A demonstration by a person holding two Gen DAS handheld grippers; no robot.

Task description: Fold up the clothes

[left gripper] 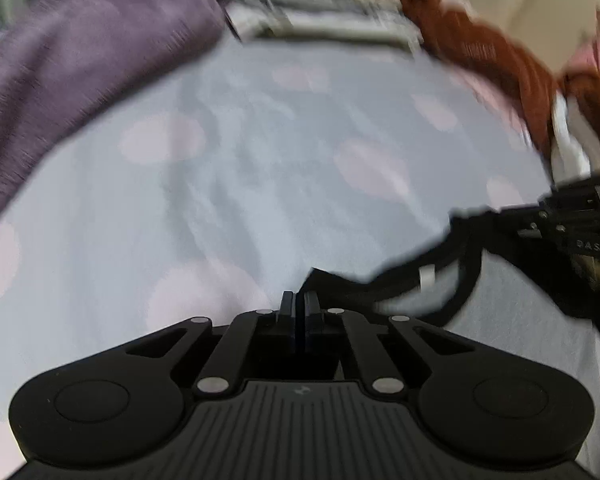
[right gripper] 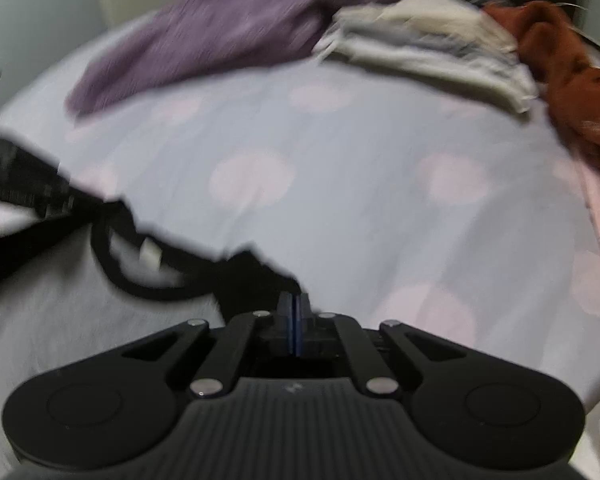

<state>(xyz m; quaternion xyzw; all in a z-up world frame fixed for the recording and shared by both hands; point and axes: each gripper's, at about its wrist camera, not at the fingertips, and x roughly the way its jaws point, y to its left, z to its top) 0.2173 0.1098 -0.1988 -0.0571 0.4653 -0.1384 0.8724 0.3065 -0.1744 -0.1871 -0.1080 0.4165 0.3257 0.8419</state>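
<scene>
left claw [left gripper: 296, 304]: clamped on black shirt [left gripper: 340, 284] edge | right claw [right gripper: 296, 306]: same | bed [right gripper: 340, 208]: clothes pile [right gripper: 420, 44] at back

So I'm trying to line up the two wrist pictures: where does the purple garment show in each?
Left wrist view: purple garment fills the upper left, above the dotted bedsheet.
Right wrist view: purple garment lies top centre-left, stretching toward the left edge.
Shared landmark: the pale folded stack sits just right of it in both.
</scene>
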